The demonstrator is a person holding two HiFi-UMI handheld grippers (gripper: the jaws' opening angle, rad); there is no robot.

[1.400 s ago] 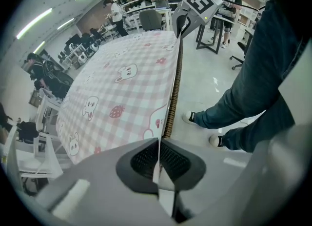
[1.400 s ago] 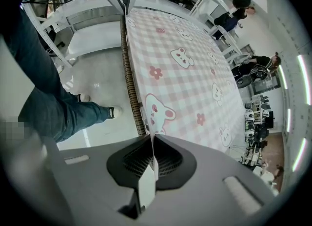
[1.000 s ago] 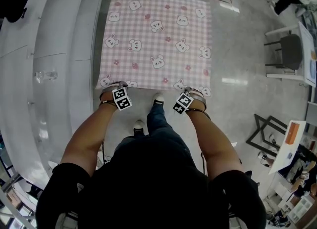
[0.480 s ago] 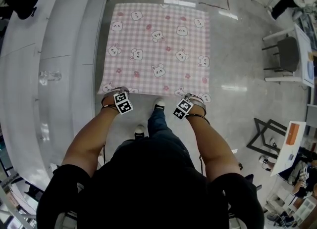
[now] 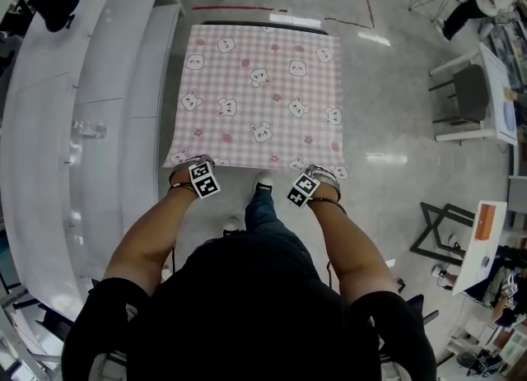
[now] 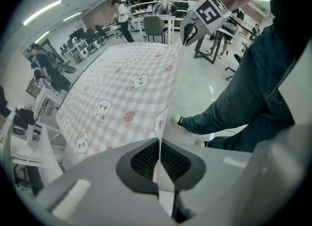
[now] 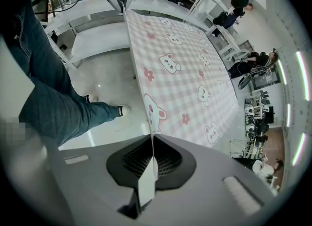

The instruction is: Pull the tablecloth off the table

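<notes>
Tablecloth [image 5: 259,95] stretches away from the person [image 5: 247,305], left tool [image 5: 188,160] and right tool [image 5: 324,172] clamping near corners.

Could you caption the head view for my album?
Left gripper and right gripper pinch the near corners of the pink tablecloth.

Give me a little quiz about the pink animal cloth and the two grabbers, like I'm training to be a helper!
1. True or false: the left gripper is open and holds nothing.
2. Pick one. What is printed on the tablecloth? A) cars B) little animals and flowers on pink checks C) blue stripes
3. Count: how many grippers are pinching the tablecloth?

Key
1. False: its jaws are shut on the tablecloth's edge.
2. B
3. Two: the right gripper is shut on that same near edge too.
</notes>
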